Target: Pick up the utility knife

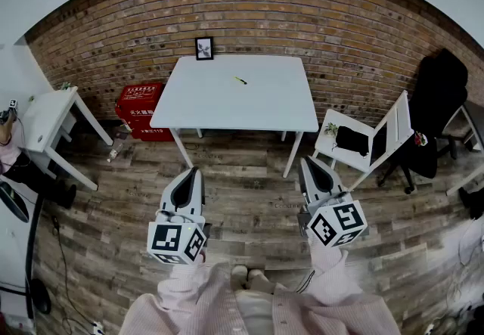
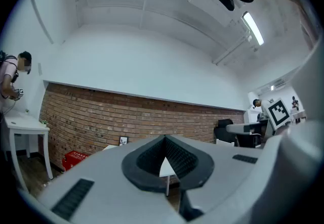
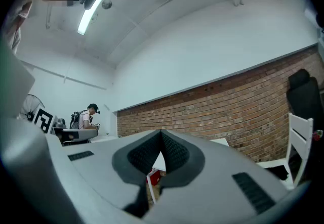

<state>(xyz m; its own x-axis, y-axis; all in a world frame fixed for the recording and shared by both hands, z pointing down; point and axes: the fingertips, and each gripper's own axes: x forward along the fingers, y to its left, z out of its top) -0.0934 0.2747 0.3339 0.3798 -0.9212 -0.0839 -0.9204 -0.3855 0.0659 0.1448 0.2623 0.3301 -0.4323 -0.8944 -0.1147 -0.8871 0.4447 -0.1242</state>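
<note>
— Knife first: where is the utility knife (image 1: 240, 80) lying?

— It is lying on the white bench (image 1: 227, 110), toward the far edge and about mid-width. It is sitting straight ahead of the person, well apart from both tools, with a stretch of wooden floor in between.

— Which tool is standing nearer?

— Neither by much, I am judging. The left tool (image 1: 193, 170) and the right tool (image 1: 305, 161) are flanking its line, and the knife is falling between them, a shade toward the left one. Both are pointing roughly level at the bench, clenched, with nothing between the jaws.

— And its long axis?

— It is running on a slant in the head view, far end leaning left, near end leaning right. It is showing too small for telling handle from blade.

— Are the gripper views adding anything?

— They are showing the pads meeting tip to tip. Below the tips, the left gripper view is catching a bench corner and leg, and the right gripper view a red box (image 3: 153, 177) under the bench. Both are seeing the bench top nearly edge-on, so only the head view is showing the knife.
</note>
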